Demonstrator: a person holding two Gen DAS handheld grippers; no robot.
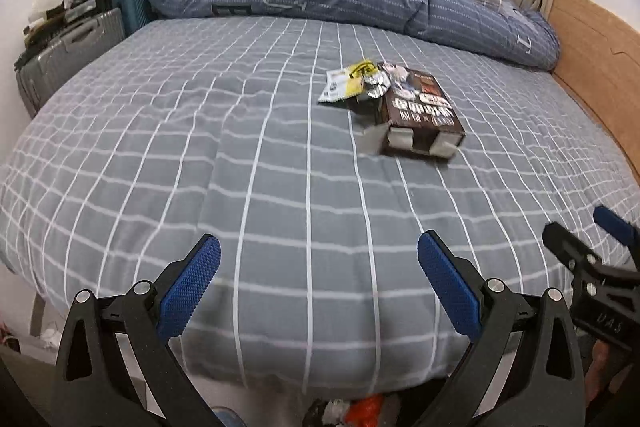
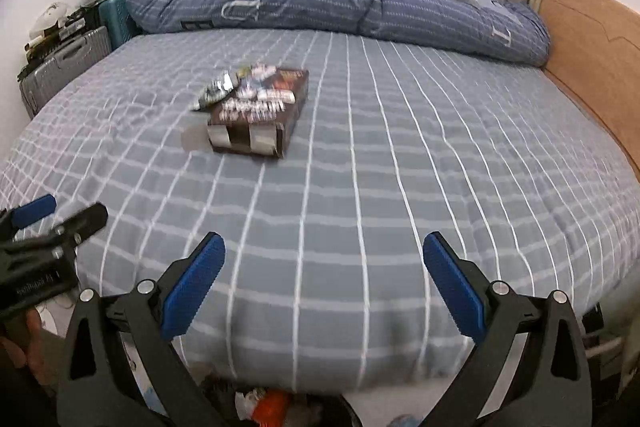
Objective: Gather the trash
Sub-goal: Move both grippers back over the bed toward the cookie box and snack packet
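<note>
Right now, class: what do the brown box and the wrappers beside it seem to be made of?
Brown box: likely printed cardboard, slightly glossy; its open end shows plain grey flaps. Wrappers: probably thin plastic or foil film, crinkled, with shiny silvery patches.

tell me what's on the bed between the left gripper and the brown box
Nothing: only bare checked bedsheet runs from the open left gripper up to the brown box. The left wrist view shows this stretch best.

We are holding the left gripper and right gripper side by side, jaws gaping wide, both empty
</note>
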